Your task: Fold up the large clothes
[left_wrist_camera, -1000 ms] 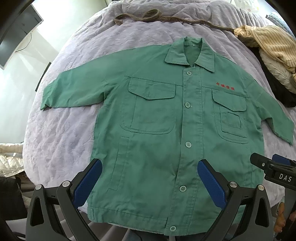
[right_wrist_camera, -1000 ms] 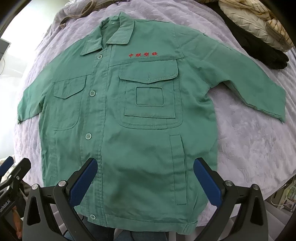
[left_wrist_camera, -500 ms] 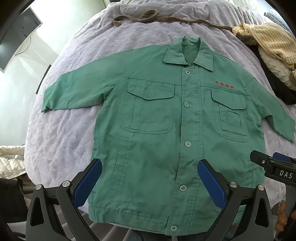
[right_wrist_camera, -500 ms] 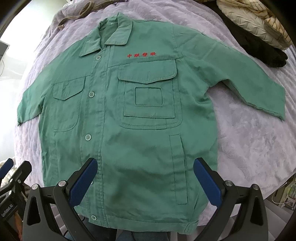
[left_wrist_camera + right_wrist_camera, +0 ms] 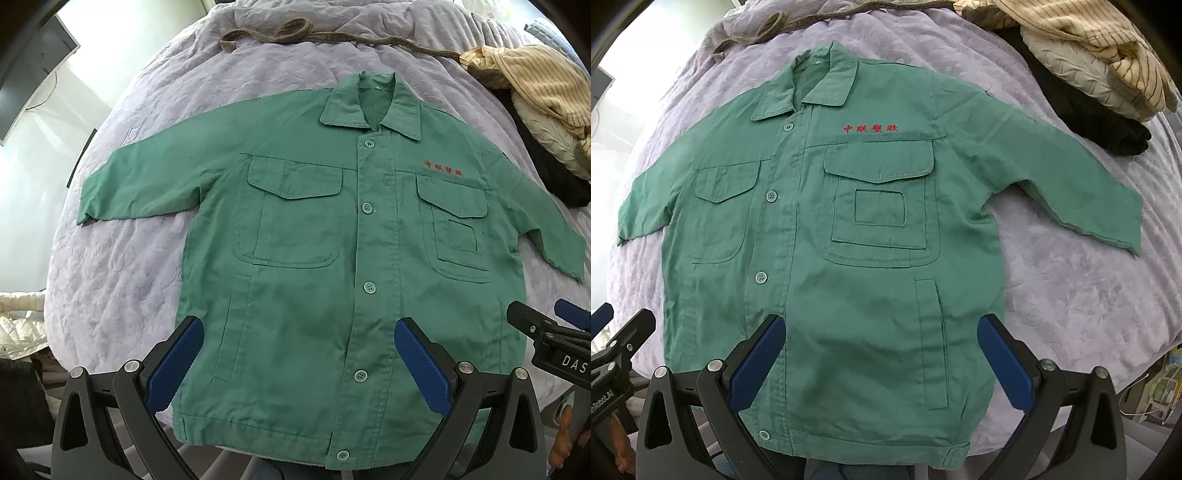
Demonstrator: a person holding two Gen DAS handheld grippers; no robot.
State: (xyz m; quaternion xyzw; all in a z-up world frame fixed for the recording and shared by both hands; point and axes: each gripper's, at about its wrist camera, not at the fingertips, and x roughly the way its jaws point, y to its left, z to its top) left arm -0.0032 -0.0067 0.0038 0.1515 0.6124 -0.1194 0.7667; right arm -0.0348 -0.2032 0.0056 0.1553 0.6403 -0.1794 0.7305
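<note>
**Open bedspread flanking the jacket, clutter crowding the far right**

Lying spread flat across the middle of the lavender bedspread [image 5: 122,280]: the green jacket [image 5: 314,295], both sleeves reaching outward. Leaving bare quilt open beside each sleeve and past the collar. Blocking the far right corner: a heap of striped and black clothes [image 5: 1100,77], just beside the right sleeve. Stretching along the far edge: a brown belt [image 5: 295,33]. Hovering wide open above the hem: 2 grippers, left gripper [image 5: 299,363] and right gripper [image 5: 881,363].

Both tools look alike — the left gripper [image 5: 299,354] and right gripper [image 5: 881,350] have black, cut-out triangular frames with silver screw heads at the joints. Textured blue pads [image 5: 421,369] line each finger, and white "DAS" lettering marks one black housing — a little bare skin shows beside it.
</note>
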